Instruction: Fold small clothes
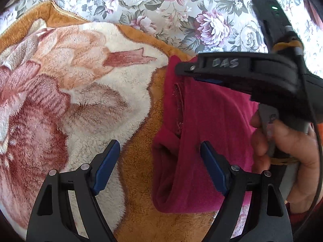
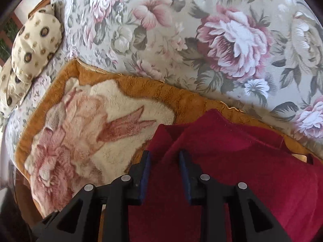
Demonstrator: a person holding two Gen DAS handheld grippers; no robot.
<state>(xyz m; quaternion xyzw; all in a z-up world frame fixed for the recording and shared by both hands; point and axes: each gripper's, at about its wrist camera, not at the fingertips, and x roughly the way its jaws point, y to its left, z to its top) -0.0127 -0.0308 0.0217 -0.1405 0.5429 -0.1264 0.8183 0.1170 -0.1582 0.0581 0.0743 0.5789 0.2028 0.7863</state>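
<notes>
A dark pink fleece garment [image 1: 203, 125] lies folded on the plush blanket [image 1: 84, 92]; it looks deep red [image 2: 242, 171] in the right wrist view. My left gripper [image 1: 159, 159] is wide open just above the garment's left edge, with nothing between its blue pads [image 1: 106, 167]. My right gripper [image 2: 166, 161] hovers over the garment's far left corner. Its jaws stand a little apart, and a raised fold of the cloth runs up between the tips without being pinched. From the left wrist view the right gripper [image 1: 182, 69] shows side-on, held by a hand [image 1: 286, 147].
The orange-bordered blanket with a flower pattern [image 2: 97, 125] lies on a floral sofa cover [image 2: 181, 40]. A cream pillow with dark dots [image 2: 34, 46] sits at the far left. Bare blanket stretches out left of the garment.
</notes>
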